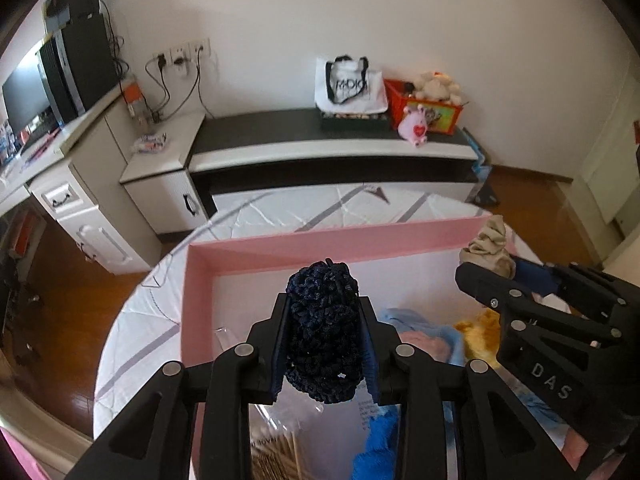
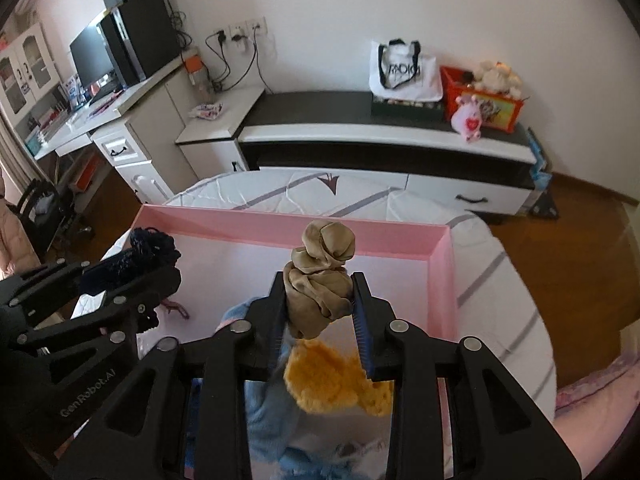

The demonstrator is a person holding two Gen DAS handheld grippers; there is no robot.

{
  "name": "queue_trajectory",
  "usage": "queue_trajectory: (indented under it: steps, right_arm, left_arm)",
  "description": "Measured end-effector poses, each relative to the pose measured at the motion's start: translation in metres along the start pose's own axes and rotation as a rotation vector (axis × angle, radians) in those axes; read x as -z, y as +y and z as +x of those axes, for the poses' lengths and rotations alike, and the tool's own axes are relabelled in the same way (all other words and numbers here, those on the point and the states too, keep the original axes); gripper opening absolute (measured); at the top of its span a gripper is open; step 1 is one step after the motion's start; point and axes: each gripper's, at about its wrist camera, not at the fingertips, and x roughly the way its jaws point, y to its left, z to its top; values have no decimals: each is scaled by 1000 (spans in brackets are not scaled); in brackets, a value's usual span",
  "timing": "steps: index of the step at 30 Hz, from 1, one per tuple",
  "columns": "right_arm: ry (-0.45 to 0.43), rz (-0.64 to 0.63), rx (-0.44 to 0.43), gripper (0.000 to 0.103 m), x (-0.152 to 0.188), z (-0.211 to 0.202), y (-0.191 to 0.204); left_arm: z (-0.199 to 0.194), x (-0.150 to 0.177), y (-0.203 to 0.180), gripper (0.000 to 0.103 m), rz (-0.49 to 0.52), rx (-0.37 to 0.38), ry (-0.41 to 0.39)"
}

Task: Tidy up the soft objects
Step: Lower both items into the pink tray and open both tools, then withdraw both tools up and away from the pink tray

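My left gripper (image 1: 324, 304) is shut on a dark navy knitted bundle (image 1: 324, 328) and holds it above the pink box (image 1: 320, 240). My right gripper (image 2: 320, 284) is shut on a beige cloth bundle (image 2: 322, 272), also above the pink box (image 2: 288, 220). In the left wrist view the right gripper (image 1: 486, 260) shows at the right with the beige bundle (image 1: 490, 244). In the right wrist view the left gripper (image 2: 156, 256) shows at the left with the navy bundle (image 2: 148, 246). A yellow knit piece (image 2: 332, 380) and light blue cloth (image 2: 272, 412) lie in the box.
The box sits on a bed with a white quilt (image 2: 500, 280). Beyond stands a low black and white cabinet (image 2: 380, 136) with a white tote bag (image 2: 404, 72), an orange crate with plush toys (image 2: 488, 96), and a desk (image 2: 100, 112) at left. A bright blue cloth (image 1: 376, 440) lies in the box.
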Motion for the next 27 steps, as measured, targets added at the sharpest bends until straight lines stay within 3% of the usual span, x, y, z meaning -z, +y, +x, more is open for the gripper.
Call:
queue_trajectory:
  steps: [4,8,18,22,27]
  right_arm:
    - [4,21,-9,54,-3,8,-5]
    - [-10,33,8,69,-5,3,-13]
    - [-15,35,32,84,-3,-7,-12]
    - [-21,37,35,88,-1,-12,-12]
    - [-38,34,42,93,7,-26,-11]
  left_arm:
    - [30,-22,7,62,-14,20,37]
    - [40,-33,16,76,-35,-16,14]
    - [45,-41,23,82,-54,-39,-7]
    - [12,7,16,84,-58,-33,-16]
    - [-20,38,12,85,-58,-57,-62]
